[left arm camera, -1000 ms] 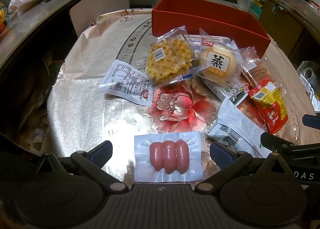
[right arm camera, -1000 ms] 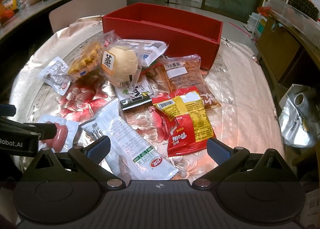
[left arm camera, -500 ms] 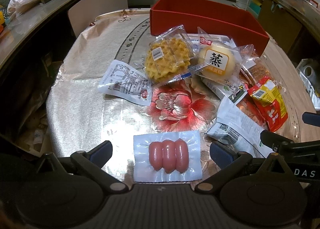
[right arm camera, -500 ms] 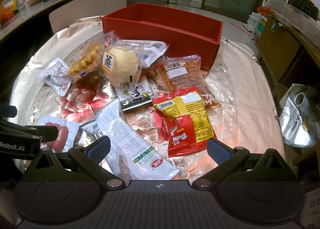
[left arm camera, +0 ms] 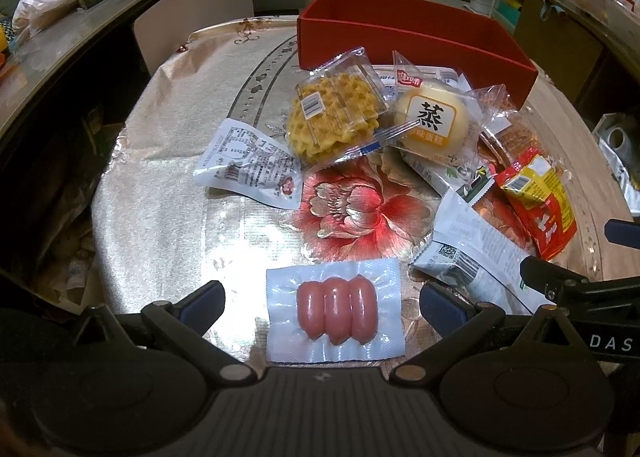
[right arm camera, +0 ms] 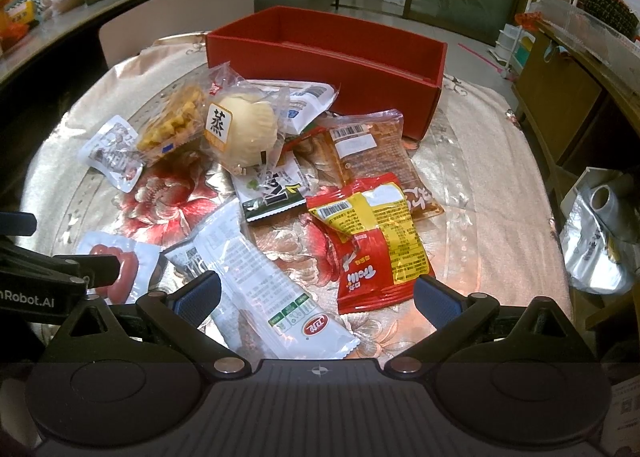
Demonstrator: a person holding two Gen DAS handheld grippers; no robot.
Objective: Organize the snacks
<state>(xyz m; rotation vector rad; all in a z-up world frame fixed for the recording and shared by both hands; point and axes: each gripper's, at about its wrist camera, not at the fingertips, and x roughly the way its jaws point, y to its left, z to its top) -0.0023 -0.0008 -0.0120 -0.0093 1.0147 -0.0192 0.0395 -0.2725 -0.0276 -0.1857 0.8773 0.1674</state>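
Note:
A vacuum pack of three pink sausages (left arm camera: 336,313) lies flat between the fingers of my open left gripper (left arm camera: 322,303), untouched. My right gripper (right arm camera: 316,295) is open above a long white packet (right arm camera: 264,285) and a red and yellow Trolli bag (right arm camera: 372,241). Farther back lie a waffle pack (left arm camera: 334,113), a steamed cake (left arm camera: 434,121), a white sachet (left arm camera: 250,161), a brown snack pack (right arm camera: 376,153) and a green-edged packet (right arm camera: 272,193). The red box (right arm camera: 320,69) stands open behind them.
The round table (left arm camera: 160,217) has a shiny floral cloth. A dark curved counter (left arm camera: 80,17) with bags runs along the left. A silver bag (right arm camera: 596,241) sits off the table's right edge, near wooden cabinets (right arm camera: 560,97).
Both grippers have held almost still; the left wrist view has shifted only slightly. No snack has moved.

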